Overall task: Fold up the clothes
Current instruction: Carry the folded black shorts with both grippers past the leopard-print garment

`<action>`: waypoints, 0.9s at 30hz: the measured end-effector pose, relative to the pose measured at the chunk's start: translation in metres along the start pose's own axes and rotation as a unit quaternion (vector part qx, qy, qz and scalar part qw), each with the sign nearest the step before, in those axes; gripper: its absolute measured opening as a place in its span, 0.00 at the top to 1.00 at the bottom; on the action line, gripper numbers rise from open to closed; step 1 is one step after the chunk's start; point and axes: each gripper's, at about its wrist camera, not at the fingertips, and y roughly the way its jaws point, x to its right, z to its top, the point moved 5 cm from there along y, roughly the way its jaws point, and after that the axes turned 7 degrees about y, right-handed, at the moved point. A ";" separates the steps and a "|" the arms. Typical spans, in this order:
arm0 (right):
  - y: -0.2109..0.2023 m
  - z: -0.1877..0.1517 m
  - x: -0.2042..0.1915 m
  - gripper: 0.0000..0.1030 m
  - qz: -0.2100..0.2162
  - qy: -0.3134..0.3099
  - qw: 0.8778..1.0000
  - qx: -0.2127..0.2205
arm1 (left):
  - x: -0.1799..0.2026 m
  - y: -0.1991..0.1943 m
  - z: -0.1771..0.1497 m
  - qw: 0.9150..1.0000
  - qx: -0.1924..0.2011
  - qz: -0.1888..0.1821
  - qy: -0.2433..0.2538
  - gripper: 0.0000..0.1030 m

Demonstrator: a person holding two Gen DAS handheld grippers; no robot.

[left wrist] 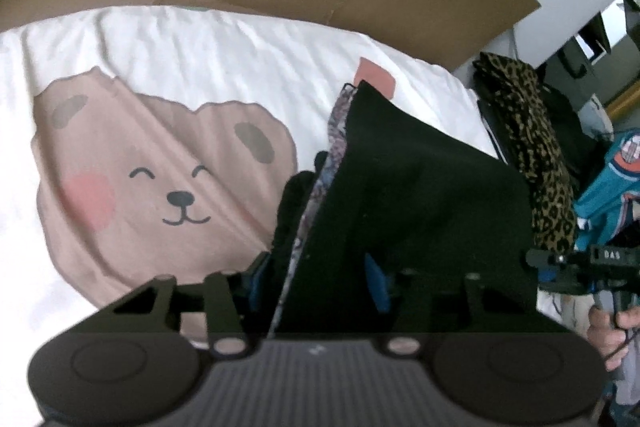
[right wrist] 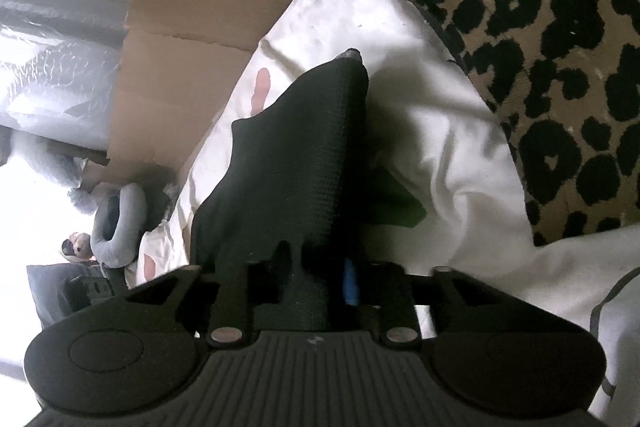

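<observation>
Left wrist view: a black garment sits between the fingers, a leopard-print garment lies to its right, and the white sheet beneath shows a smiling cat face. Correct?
Not quite. The white sheet shows a smiling bear face, not a cat, as the left wrist view shows. The black garment between the fingers and the leopard-print garment to its right are as stated.

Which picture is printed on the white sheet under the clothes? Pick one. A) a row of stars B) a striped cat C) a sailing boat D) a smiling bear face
D: the left wrist view shows a tan bear face with closed smiling eyes and a pink cheek on the white sheet, beside the black garment.
</observation>
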 end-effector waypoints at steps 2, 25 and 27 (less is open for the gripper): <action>0.001 0.001 0.002 0.66 -0.003 0.001 1.000 0.001 | 0.003 -0.002 0.004 1.000 -0.001 0.006 0.011 0.38; 0.019 0.002 0.011 0.60 0.010 0.026 0.999 0.017 | -0.008 0.047 0.040 0.996 -0.016 -0.063 -0.060 0.15; 0.023 0.003 0.010 0.60 0.010 0.028 0.999 0.017 | -0.008 0.048 0.040 0.995 -0.020 -0.070 -0.065 0.16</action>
